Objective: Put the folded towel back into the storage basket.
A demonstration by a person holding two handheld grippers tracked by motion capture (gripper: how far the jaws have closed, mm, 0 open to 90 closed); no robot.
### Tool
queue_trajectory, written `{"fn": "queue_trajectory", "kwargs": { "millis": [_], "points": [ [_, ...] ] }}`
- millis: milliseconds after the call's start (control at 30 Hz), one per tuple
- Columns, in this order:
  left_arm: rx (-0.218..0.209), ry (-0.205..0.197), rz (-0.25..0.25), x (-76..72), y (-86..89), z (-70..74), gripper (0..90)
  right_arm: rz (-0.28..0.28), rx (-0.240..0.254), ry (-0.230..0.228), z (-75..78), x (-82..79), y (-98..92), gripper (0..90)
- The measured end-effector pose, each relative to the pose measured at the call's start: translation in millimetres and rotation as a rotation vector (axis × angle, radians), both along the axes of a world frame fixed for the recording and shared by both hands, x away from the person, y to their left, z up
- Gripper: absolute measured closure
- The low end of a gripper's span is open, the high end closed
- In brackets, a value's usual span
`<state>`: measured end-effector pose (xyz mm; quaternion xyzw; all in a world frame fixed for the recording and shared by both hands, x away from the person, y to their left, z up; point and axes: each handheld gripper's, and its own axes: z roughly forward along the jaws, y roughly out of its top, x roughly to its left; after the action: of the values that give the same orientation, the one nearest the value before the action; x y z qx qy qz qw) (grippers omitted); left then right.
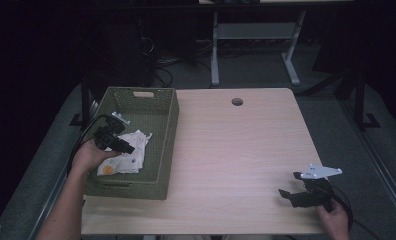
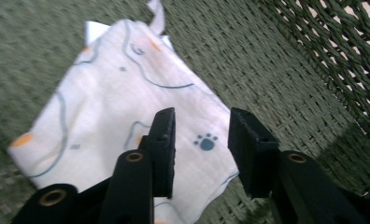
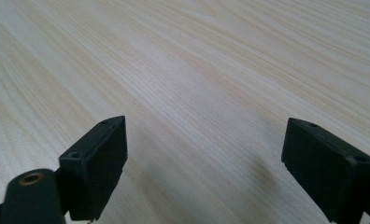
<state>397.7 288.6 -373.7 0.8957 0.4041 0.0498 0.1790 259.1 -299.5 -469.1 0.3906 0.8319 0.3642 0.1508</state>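
Left tool (image 2: 199, 149) part-spread over paw-print cloth (image 2: 122, 116) in green basket (image 1: 168, 125); right tool (image 3: 206, 172) spread wide. Risk: jaws snag basket weave, not cloth.

Basket (image 1: 167, 120): olive-green weave. Cloth (image 2: 127, 107) inside: white, blue-grey wavy lines, orange spots, one blue paw print. Desk (image 1: 236, 150): pale wood grain. Both claws black: left claw (image 2: 202, 140), right claw (image 3: 206, 163).

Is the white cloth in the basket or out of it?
In. The cloth lies on the green basket floor, woven walls around it, under the open left gripper.
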Motion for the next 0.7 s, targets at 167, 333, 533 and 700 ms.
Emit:
{"fn": "queue_trajectory", "kwargs": {
  "millis": [167,333,533,700],
  "points": [
    [0.010,0.061,-0.001,4.0,-8.5,-16.1,61.6,0.005,-0.002,-0.001,-0.2,0.1,0.3,13.8],
    [0.032,0.107,0.009,11.2,-16.3,-28.3,59.5,-0.001,0.001,0.003,0.2,0.2,-0.3,13.8],
    [0.127,0.144,0.026,19.4,-30.6,-43.1,54.1,0.003,0.003,0.000,0.2,0.5,-1.1,13.8],
    [0.194,0.146,0.016,21.8,-36.4,-49.8,53.3,0.003,0.007,-0.004,0.7,0.0,-2.0,13.8]
  ]
}}
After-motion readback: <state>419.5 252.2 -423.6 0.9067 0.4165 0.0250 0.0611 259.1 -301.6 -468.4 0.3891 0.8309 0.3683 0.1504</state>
